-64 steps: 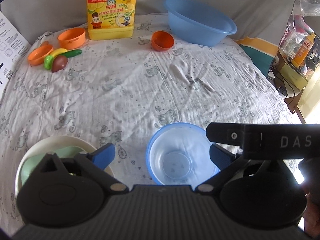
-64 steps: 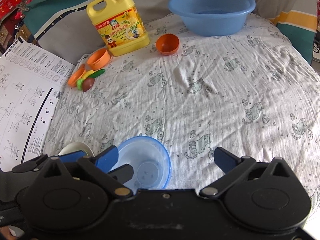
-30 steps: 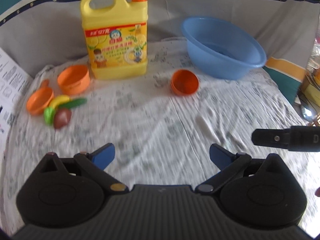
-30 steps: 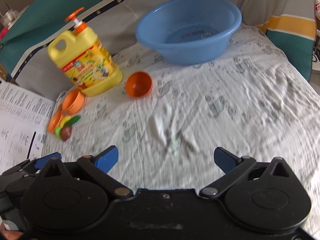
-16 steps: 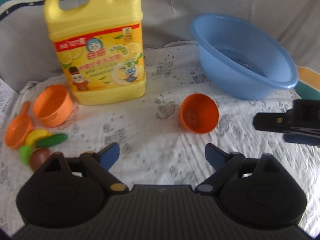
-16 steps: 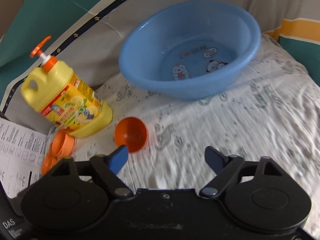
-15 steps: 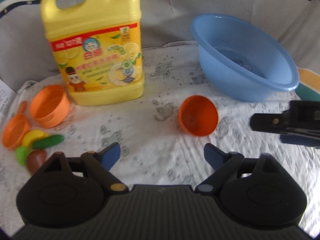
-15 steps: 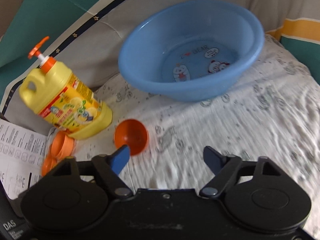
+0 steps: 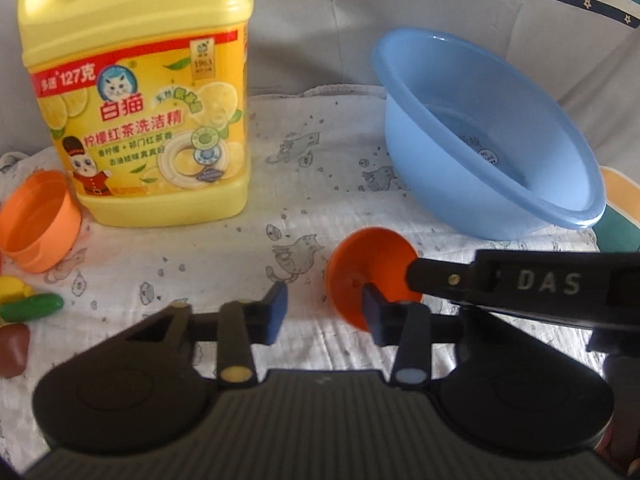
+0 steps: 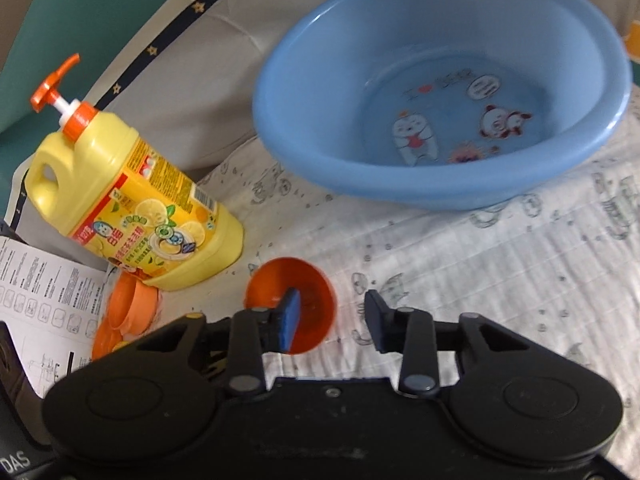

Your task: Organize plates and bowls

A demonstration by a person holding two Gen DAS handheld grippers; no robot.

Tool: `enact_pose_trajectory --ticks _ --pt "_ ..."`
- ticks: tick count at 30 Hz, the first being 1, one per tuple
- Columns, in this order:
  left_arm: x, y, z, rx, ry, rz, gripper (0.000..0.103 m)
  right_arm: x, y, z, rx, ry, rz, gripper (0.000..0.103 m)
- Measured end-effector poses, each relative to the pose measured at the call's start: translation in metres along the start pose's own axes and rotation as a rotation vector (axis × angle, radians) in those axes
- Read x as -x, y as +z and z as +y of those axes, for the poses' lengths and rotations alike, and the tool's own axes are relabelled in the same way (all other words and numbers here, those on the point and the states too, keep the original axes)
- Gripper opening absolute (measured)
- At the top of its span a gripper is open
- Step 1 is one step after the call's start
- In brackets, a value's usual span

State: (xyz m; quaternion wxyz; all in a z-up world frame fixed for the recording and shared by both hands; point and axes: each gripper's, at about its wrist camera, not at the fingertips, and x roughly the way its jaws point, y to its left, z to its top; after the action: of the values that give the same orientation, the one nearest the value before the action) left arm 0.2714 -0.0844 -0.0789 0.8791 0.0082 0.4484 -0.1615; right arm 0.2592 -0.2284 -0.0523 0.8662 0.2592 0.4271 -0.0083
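Note:
A small orange bowl (image 9: 362, 270) lies tilted on the patterned cloth, also in the right wrist view (image 10: 308, 292). My left gripper (image 9: 323, 310) is open, half closed; its right finger sits in front of the bowl and its left finger stands off to the bowl's left. My right gripper (image 10: 333, 322) is open, half closed; its left finger is inside the bowl's mouth and its right finger is outside on the right, so the bowl's right rim is between them. The right gripper's black body (image 9: 520, 284) reaches in from the right and overlaps the bowl's rim.
A big blue basin (image 10: 440, 92) stands behind the bowl to the right. A yellow detergent jug (image 9: 136, 96) stands behind to the left. An orange cup (image 9: 38, 220) and toy vegetables (image 9: 30, 306) lie far left. A paper sheet (image 10: 36, 300) lies left.
Both grippers moved forward to the orange bowl and their fingers narrowed. The right gripper's left finger went into the bowl's mouth. The clear blue bowl and plate near me dropped out of view.

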Motion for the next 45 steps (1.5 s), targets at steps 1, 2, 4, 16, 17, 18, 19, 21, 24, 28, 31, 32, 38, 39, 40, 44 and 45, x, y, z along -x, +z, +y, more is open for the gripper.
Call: enact_pose_trajectory --ticks 1,2,4,16,17,18,19,21,24,28,31,32,38,39,40,44,45 --pt "-0.002 0.0 0.0 -0.004 -0.005 0.004 0.033 -0.002 -0.001 0.001 0.0 0.0 0.004 0.027" --pt "-0.004 0.0 0.0 -0.009 -0.011 0.008 0.029 -0.005 -0.001 0.002 0.002 0.001 0.007 0.018" --pt "-0.006 0.0 -0.001 -0.024 -0.018 0.012 0.027 -0.01 -0.002 0.005 0.011 0.006 0.01 0.014" --pt "0.001 -0.001 0.002 -0.027 -0.023 0.038 0.015 -0.003 -0.011 0.012 0.028 0.007 0.019 0.011" --pt "0.004 -0.003 0.001 -0.025 -0.021 0.04 0.015 0.0 -0.014 0.013 0.032 0.006 0.02 0.011" --pt "0.008 -0.005 0.001 -0.022 -0.023 0.042 0.015 0.003 -0.016 0.014 0.035 0.006 0.021 0.011" --pt "0.011 -0.007 0.001 -0.02 -0.024 0.045 0.015 0.006 -0.019 0.014 0.036 0.006 0.02 0.011" --pt "0.02 -0.013 0.0 -0.016 -0.026 0.047 0.015 0.015 -0.025 0.015 0.038 0.009 0.022 0.011" --pt "0.034 -0.024 0.0 -0.001 -0.035 0.053 0.015 0.03 -0.037 0.017 0.048 0.009 0.023 0.011" --pt "0.052 -0.042 0.001 0.023 -0.045 0.072 0.015 0.049 -0.056 0.02 0.064 0.008 0.033 0.011" --pt "0.067 -0.058 0.002 0.044 -0.056 0.083 0.015 0.065 -0.069 0.021 0.068 0.009 0.041 0.011" --pt "0.072 -0.063 0.002 0.053 -0.06 0.086 0.015 0.071 -0.074 0.022 0.072 0.01 0.041 0.011" --pt "0.108 -0.087 -0.001 0.058 -0.075 0.085 0.015 0.11 -0.101 0.027 0.088 0.014 0.03 0.011" --pt "0.115 -0.091 -0.002 0.059 -0.075 0.081 0.015 0.116 -0.105 0.028 0.09 0.016 0.025 0.011" --pt "0.122 -0.094 -0.003 0.061 -0.077 0.077 0.015 0.123 -0.109 0.029 0.091 0.018 0.021 0.011" --pt "0.148 -0.107 -0.006 0.074 -0.081 0.065 0.015 0.149 -0.126 0.033 0.1 0.025 0.002 0.011" --pt "0.154 -0.11 -0.007 0.074 -0.08 0.061 0.015 0.154 -0.129 0.034 0.103 0.027 -0.001 0.011"
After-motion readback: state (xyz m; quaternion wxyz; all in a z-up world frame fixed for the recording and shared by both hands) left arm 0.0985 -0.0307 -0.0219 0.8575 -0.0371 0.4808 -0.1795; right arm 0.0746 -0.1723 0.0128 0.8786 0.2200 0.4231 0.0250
